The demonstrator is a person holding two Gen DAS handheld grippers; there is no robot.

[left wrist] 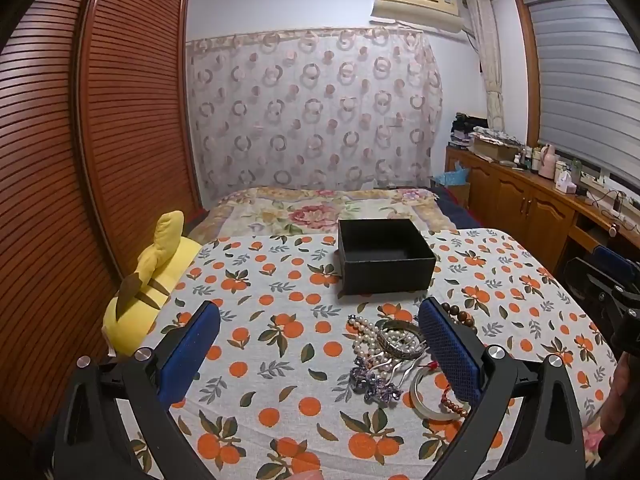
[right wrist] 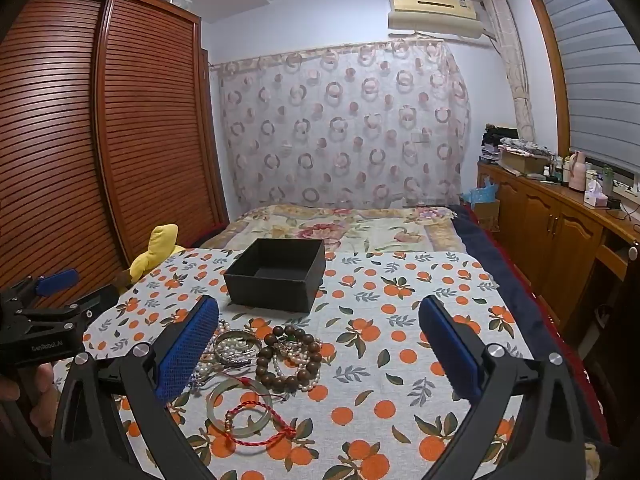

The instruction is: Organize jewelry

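An empty black box (left wrist: 385, 255) (right wrist: 277, 274) stands open on the orange-print cloth (left wrist: 280, 280) (right wrist: 400, 320). In front of it lies a jewelry pile: a pearl strand (left wrist: 366, 340), a silver bangle (left wrist: 401, 343), a purple flower piece (left wrist: 374, 385), a pale jade bangle (left wrist: 424, 396) (right wrist: 239, 408), a red cord bracelet (right wrist: 260, 420) and a brown bead bracelet (right wrist: 289, 356). My left gripper (left wrist: 320, 332) is open above the cloth, the pile beside its right finger. My right gripper (right wrist: 319, 334) is open, the pile near its left finger. Both hold nothing.
A yellow plush toy (left wrist: 148, 284) (right wrist: 154, 254) lies at the cloth's left edge by the louvred wardrobe (left wrist: 80, 160). A floral bedspread (left wrist: 320, 210) lies beyond the box. Wooden cabinets (right wrist: 560, 232) with clutter line the right wall. The other gripper shows at each view's side (left wrist: 616, 300) (right wrist: 40, 320).
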